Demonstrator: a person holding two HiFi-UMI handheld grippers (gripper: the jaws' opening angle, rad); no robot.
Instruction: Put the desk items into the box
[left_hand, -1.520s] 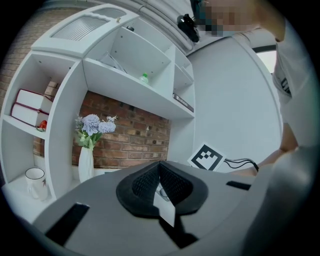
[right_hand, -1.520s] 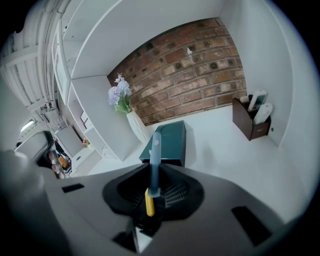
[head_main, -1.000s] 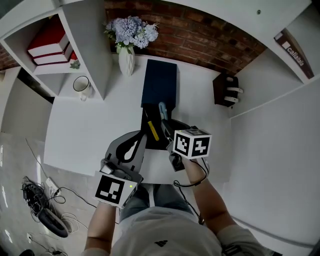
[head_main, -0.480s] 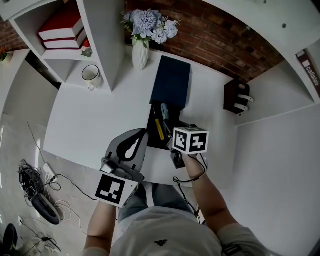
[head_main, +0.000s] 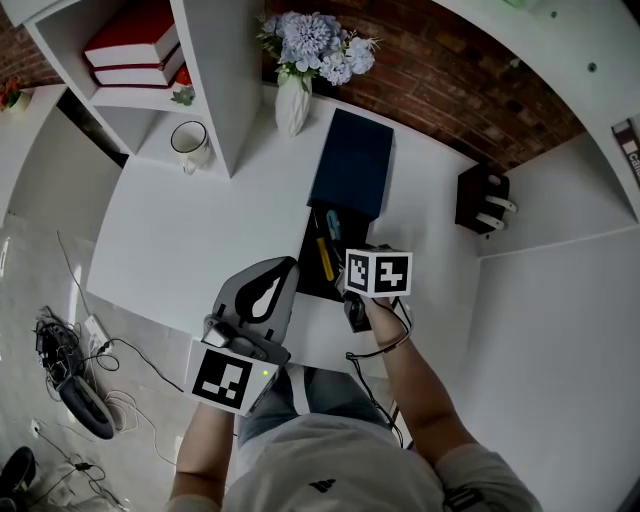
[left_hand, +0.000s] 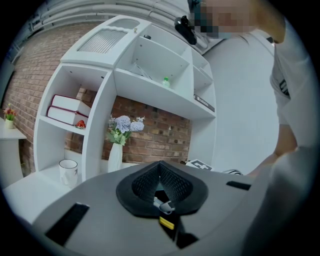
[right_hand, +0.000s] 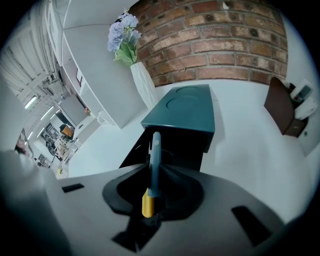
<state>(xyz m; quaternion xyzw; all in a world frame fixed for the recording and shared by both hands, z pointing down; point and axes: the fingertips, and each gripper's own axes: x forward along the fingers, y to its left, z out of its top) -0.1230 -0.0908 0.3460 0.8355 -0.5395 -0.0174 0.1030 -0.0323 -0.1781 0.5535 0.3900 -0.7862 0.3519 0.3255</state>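
Right gripper (right_hand: 153, 167) is tilted down over the table (head_main: 200, 240), and its jaws are pinching a blue pen (right_hand: 154, 150) with a yellow end. The blue end sticks out past the jaws toward the box (head_main: 308, 272), which sits at 12 o'clock from that gripper. The box is a black open tray with its dark blue lid (head_main: 352, 172) lying flat at the tray's 12 o'clock end, touching it. There's 1 yellow stick-shaped item (head_main: 325, 258) lying lengthwise inside the tray. The pen tip looks like it's over the tray opening, but honestly I can't say if it's actually down inside.

Left gripper (left_hand: 159, 165) is level at about 9 o'clock from the right one, near the table's front edge. Its jaws are pressed together with nothing between them.

Other stuff: a white vase of pale flowers (head_main: 292, 105) at 11 o'clock from the lid, a white mug (head_main: 191, 146) at roughly 9 o'clock from the lid in a shelf nook, red books (head_main: 130, 45) on the shelf above it, and a dark holder (head_main: 478, 198) at 3 o'clock from the lid.
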